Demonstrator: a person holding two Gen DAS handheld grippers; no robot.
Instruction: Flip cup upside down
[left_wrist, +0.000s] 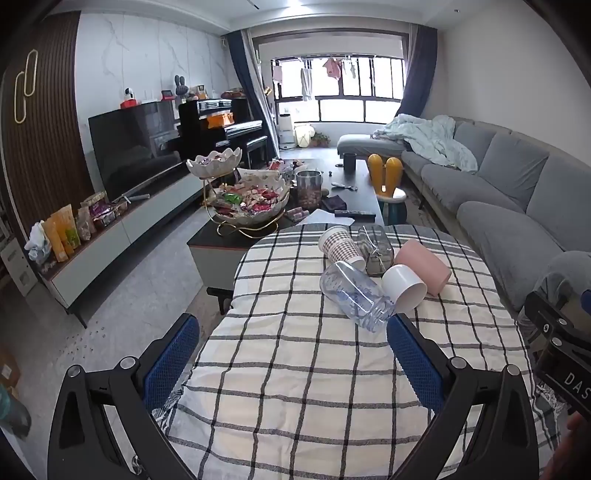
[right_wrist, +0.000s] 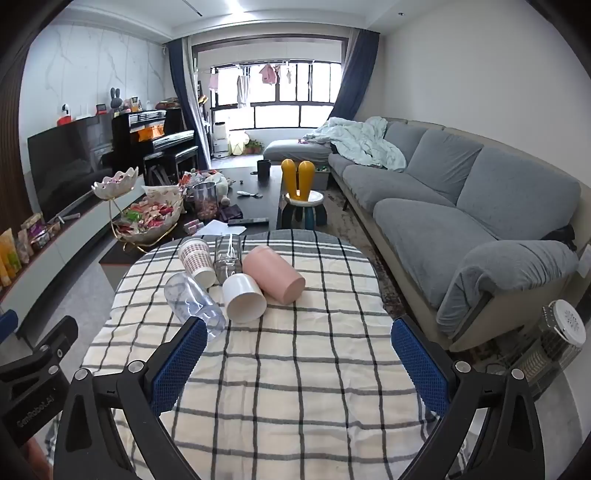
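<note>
While both blue-padded grippers, left gripper (left_wrist: 291, 354) and right gripper (right_wrist: 299, 354), hover wide and empty, the white plastic cup (right_wrist: 243, 298) lying beside the pink cylindrical cup (right_wrist: 274, 275) probably wants a mid-wall pinch before turning.

Both wrist cameras look forward and slightly down over the round table under a black-and-white checked cloth (left_wrist: 295, 369) (right_wrist: 295, 369), facing the far window. The left view sits left of the right view. Both share the table's cluster of tipped cups, seen from near, and the long grey fabric sofa (left_wrist: 498, 184) (right_wrist: 461, 192) right of the table.
</note>
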